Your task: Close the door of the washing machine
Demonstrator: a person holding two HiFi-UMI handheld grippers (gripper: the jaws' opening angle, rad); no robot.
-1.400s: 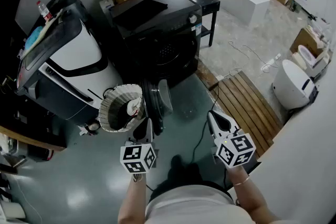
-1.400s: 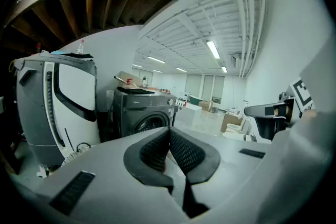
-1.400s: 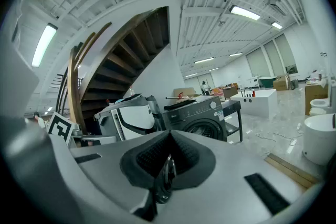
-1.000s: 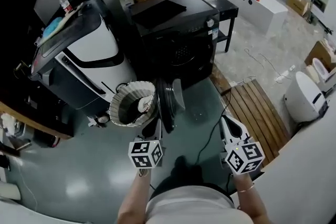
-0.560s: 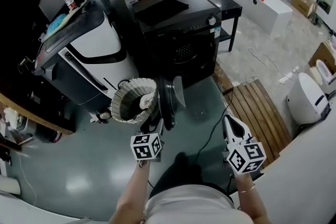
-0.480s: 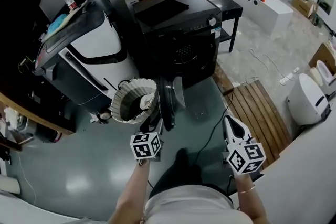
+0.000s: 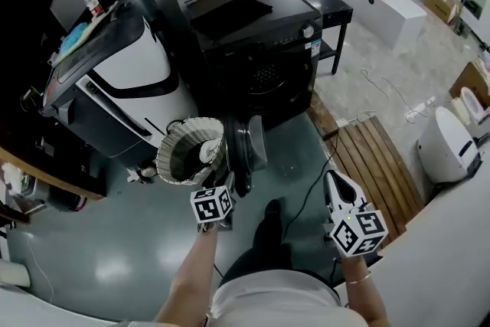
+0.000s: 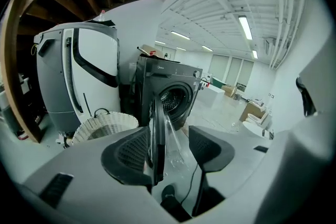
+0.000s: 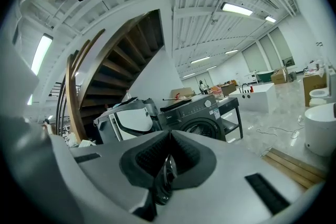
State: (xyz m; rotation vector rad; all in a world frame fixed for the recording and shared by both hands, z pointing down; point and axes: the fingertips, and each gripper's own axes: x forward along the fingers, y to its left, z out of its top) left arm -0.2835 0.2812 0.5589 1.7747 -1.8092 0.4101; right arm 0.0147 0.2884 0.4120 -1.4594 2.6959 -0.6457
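The black front-loading washing machine [image 7: 253, 50] stands with its round door [image 7: 241, 149] swung out, edge-on toward me. My left gripper [image 7: 228, 184] is low at the door's near edge. In the left gripper view its jaws [image 8: 169, 139] are opening, and the door's rim [image 8: 157, 134] stands between them close to the left pad, with a gap to the right pad. The drum opening [image 8: 176, 99] shows behind. My right gripper [image 7: 331, 178] hangs to the right of the door, apart from it, shut [image 9: 169, 139] with nothing held.
A wicker basket [image 7: 187, 152] sits right beside the door on the left. A large white and grey machine [image 7: 115, 80] stands further left. A wooden slatted platform [image 7: 367, 165] and a floor cable [image 7: 306, 195] lie to the right. A person's shoe [image 7: 269, 214] is near the door.
My left gripper has dropped and moved forward to the door's edge, and its jaws went from shut to wide apart around the rim. The right gripper shifted only slightly.
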